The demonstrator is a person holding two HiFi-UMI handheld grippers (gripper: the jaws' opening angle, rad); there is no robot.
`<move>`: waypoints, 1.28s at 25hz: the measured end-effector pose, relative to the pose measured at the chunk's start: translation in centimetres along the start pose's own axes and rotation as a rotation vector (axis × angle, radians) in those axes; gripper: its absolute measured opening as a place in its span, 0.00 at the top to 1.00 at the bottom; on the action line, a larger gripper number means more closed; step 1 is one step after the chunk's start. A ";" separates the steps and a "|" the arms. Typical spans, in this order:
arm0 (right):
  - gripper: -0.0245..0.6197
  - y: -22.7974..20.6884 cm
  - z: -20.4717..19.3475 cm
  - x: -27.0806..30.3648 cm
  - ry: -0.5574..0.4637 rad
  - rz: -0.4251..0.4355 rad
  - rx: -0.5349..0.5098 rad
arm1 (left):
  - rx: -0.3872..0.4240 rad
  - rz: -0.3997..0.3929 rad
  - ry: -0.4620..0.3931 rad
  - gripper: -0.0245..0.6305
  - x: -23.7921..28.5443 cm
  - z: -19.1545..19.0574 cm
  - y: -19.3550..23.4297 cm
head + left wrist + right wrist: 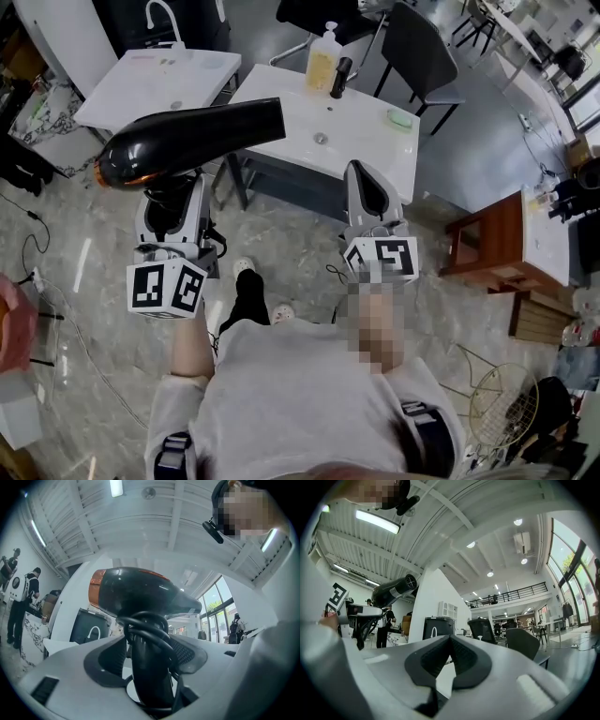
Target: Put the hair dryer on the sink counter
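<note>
A black hair dryer point(187, 141) with an orange rear end hangs in the air over the floor, its nozzle pointing right toward the white sink counter point(361, 145). My left gripper point(171, 208) is shut on its handle from below. In the left gripper view the handle point(147, 667), with the cord looped round it, stands between the jaws of that gripper point(151, 654), under the dryer's body point(136, 592). My right gripper point(367, 192) is shut and empty near the counter's front edge. In the right gripper view its pads point(450, 644) meet and the hair dryer point(393, 590) shows at the left.
On the counter stand a soap bottle point(322, 58), a black faucet point(340, 77) and a green dish point(400, 118). A second white counter point(159, 80) stands to the left. Dark chairs point(422, 56) stand behind, and a wooden stand point(497, 246) and a wire basket point(497, 403) to the right.
</note>
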State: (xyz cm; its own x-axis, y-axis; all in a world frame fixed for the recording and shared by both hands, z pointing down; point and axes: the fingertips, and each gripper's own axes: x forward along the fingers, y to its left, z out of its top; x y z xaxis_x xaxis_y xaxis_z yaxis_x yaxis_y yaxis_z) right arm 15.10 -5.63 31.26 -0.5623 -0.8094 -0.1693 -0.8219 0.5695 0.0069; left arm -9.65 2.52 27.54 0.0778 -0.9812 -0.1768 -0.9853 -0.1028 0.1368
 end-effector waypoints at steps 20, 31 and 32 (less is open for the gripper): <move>0.95 -1.7 -0.8 15.1 -0.013 -0.104 -0.040 | -0.032 -0.129 0.016 0.54 15.5 -1.1 8.7; 0.95 -0.9 -1.3 22.6 -0.024 -0.144 -0.061 | -0.046 -0.175 0.018 0.54 21.7 -0.9 14.4; 0.95 -0.8 -1.3 23.0 -0.024 -0.149 -0.062 | -0.048 -0.178 0.019 0.54 22.1 -0.9 14.8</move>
State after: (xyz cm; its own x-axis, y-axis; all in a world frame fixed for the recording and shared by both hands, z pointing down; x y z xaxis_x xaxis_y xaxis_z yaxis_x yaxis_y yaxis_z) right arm 2.69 -24.91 28.68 -0.4321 -0.8801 -0.1966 -0.9005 0.4330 0.0404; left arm -22.33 -20.86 26.55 0.2538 -0.9495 -0.1843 -0.9472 -0.2826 0.1517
